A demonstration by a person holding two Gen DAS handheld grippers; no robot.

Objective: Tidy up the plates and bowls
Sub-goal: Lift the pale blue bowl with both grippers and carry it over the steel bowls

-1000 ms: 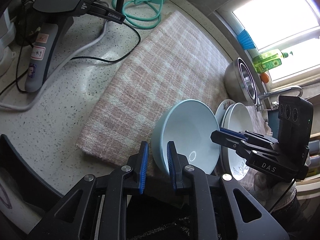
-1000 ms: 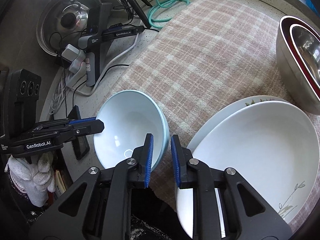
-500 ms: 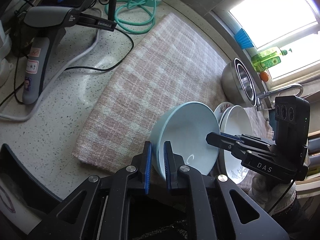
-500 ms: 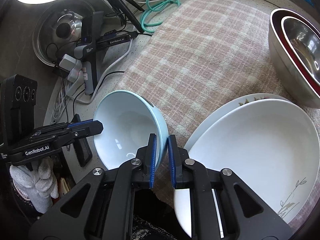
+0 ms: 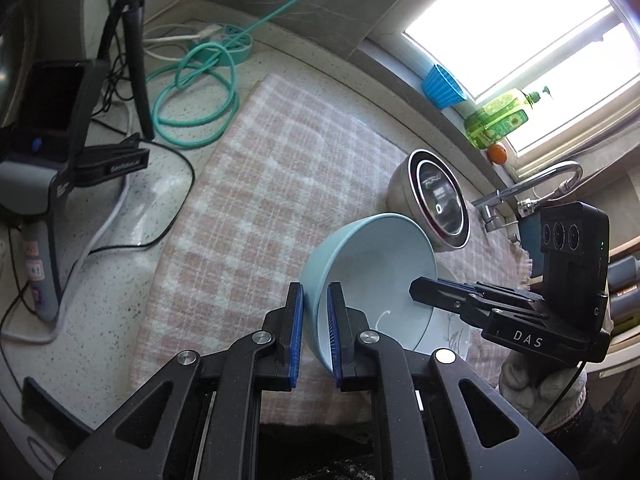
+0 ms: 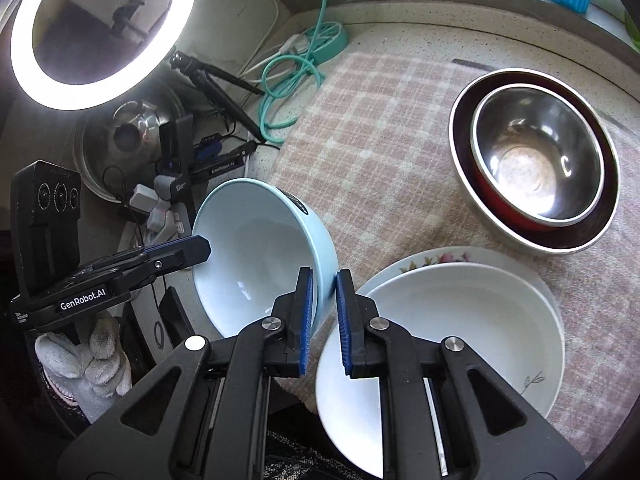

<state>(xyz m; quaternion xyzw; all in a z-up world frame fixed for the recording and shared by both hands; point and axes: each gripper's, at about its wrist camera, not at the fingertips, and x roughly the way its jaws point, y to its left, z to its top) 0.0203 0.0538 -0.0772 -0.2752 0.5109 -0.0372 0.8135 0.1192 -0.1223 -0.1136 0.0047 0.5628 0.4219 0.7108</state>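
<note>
While both grippers pinch opposite rims of blue bowl, tilted above white bowl | left gripper fingers clamped | right gripper likewise | risk: uneven pull slips rim, bowl drops.

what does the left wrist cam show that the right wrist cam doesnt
Left wrist only: the window, the green soap bottle and the faucet.
Right wrist only: the ring light and the whole white bowl on the floral plate.
Both: the light blue bowl, clamped at opposite rims by the left gripper and right gripper, the steel bowls and the plaid cloth.
</note>
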